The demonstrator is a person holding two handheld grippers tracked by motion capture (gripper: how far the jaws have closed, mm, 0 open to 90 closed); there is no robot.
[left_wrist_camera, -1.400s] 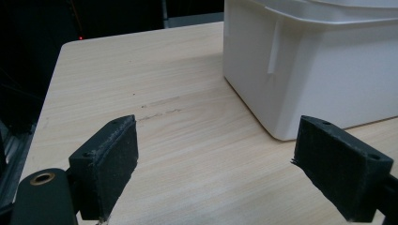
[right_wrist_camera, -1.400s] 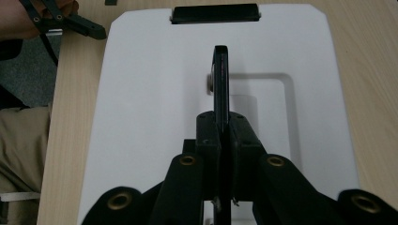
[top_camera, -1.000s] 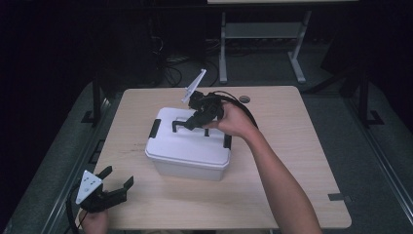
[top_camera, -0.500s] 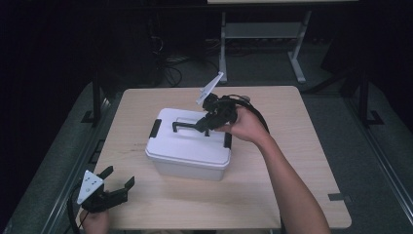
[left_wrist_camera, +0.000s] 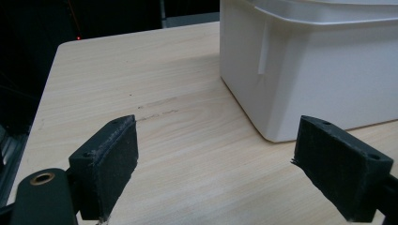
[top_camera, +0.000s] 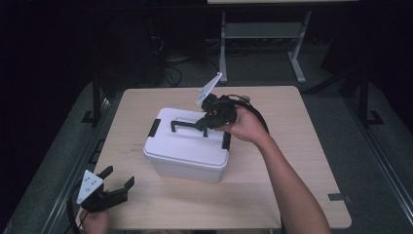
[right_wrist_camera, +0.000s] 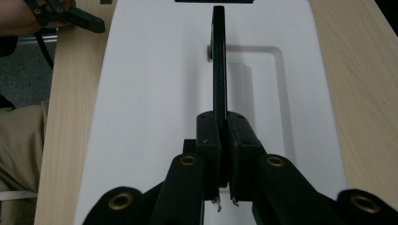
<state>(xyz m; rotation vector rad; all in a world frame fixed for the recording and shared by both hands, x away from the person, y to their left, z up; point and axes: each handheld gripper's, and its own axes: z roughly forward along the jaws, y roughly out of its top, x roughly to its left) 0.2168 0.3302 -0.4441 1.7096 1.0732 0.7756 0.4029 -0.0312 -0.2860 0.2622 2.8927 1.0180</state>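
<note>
A white plastic box (top_camera: 187, 151) with a white lid (right_wrist_camera: 155, 93) and black side latches stands in the middle of the table. Its black carry handle (top_camera: 187, 124) is raised upright. My right gripper (top_camera: 203, 125) is shut on the black handle (right_wrist_camera: 218, 70), its two pads (right_wrist_camera: 209, 140) pressed against either side near one end. My left gripper (top_camera: 117, 184) rests open at the table's near left corner, apart from the box. In the left gripper view the pads (left_wrist_camera: 110, 164) stand wide apart over bare wood, with the box's wall (left_wrist_camera: 319, 70) ahead to the right.
The wooden table (top_camera: 302, 161) has free surface to the right and front of the box. A small dark round object (top_camera: 245, 98) lies near the far edge. Behind the table stand a metal frame (top_camera: 263, 39) and cables on the dark floor.
My right gripper has moved right along the lid while holding the handle, which now stands raised. The left gripper has barely moved.
</note>
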